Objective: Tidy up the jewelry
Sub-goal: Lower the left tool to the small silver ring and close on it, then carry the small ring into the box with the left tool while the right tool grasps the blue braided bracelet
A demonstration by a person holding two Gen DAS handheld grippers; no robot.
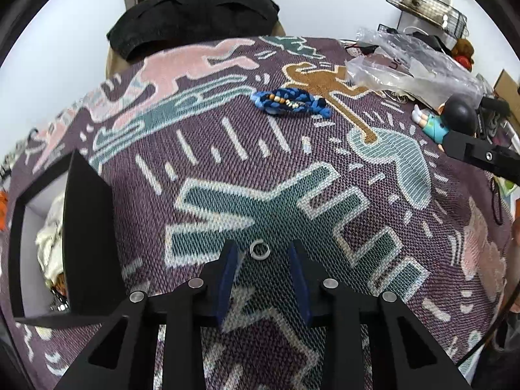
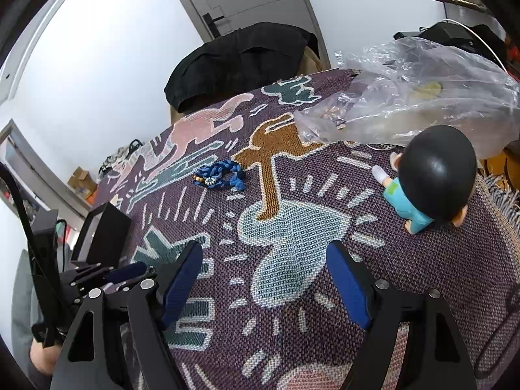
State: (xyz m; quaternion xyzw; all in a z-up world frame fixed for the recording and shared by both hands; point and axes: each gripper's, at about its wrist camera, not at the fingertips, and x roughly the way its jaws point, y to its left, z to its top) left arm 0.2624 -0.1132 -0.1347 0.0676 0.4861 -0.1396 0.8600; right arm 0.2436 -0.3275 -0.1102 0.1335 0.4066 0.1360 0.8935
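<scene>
The black box (image 1: pixel 87 237) at nine o'clock in the left wrist view shows only part of its inside; its raised wall hides most of the pale contents (image 1: pixel 48 243), and what they are cannot be told. The beads on the blue braided bracelet (image 1: pixel 289 100) are too small to tell apart. Under the crumpled plastic bag (image 2: pixel 406 97), at one o'clock in the right wrist view, some items show only as blurred shapes. The figurine (image 2: pixel 429 178) turns its black head to the camera, so its face is hidden. The left tongs (image 2: pixel 130 271) are partly covered at eight o'clock there.
</scene>
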